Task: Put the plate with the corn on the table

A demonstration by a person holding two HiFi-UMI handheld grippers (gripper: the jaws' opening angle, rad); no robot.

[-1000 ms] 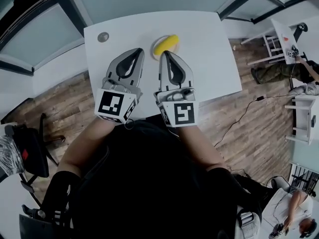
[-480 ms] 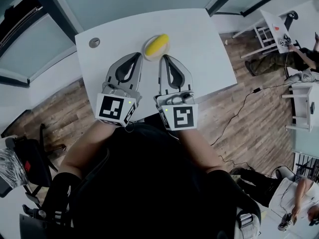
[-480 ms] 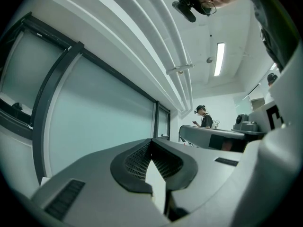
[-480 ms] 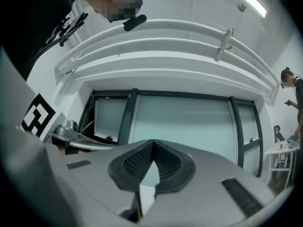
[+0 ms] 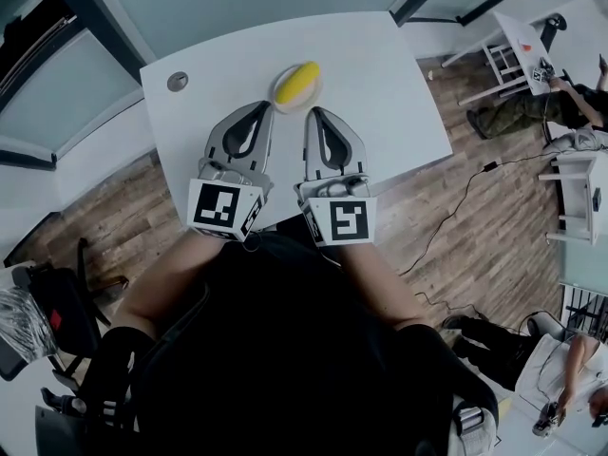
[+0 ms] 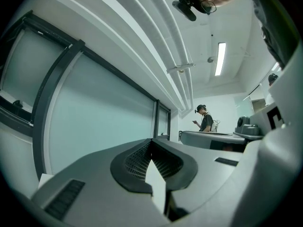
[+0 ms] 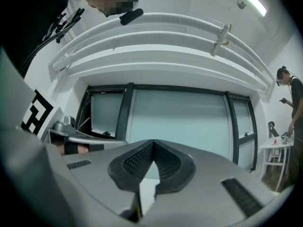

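The plate [image 5: 283,99] with the corn [image 5: 298,83] is seen lying flat on the white bench [image 5: 380,84], so the task can be judged as done or very nearly so. The corn is carried across the middle of the plate. A small round cap [image 5: 178,81] is set into the bench well to the left of the plate and is not involved.

The main risk comes from how near the plate is to both tools. If either were pushed forward with its jaws clenched, the plate could be slid away across the bench, or its near rim could be tipped so that the corn is rolled off. If a fresh grasp were wanted, the jaws would have to be parted first. A thin rim taken at a shallow angle could easily be lost.

The left hand-held gripper [image 5: 257,110] is held just to the near left of the plate. In its own view the ribbed pads are pressed together with nothing between them, and it is pointed up past the plate at the windows. It is clenched and empty.

The right hand-held gripper [image 5: 317,114] is held just to the near right of the plate. Its pads are likewise closed on each other, with only a pale sliver of background showing below the tips. Nothing is grasped. Its tip appears to be just short of the plate's rim, though contact cannot be ruled out from the head view.
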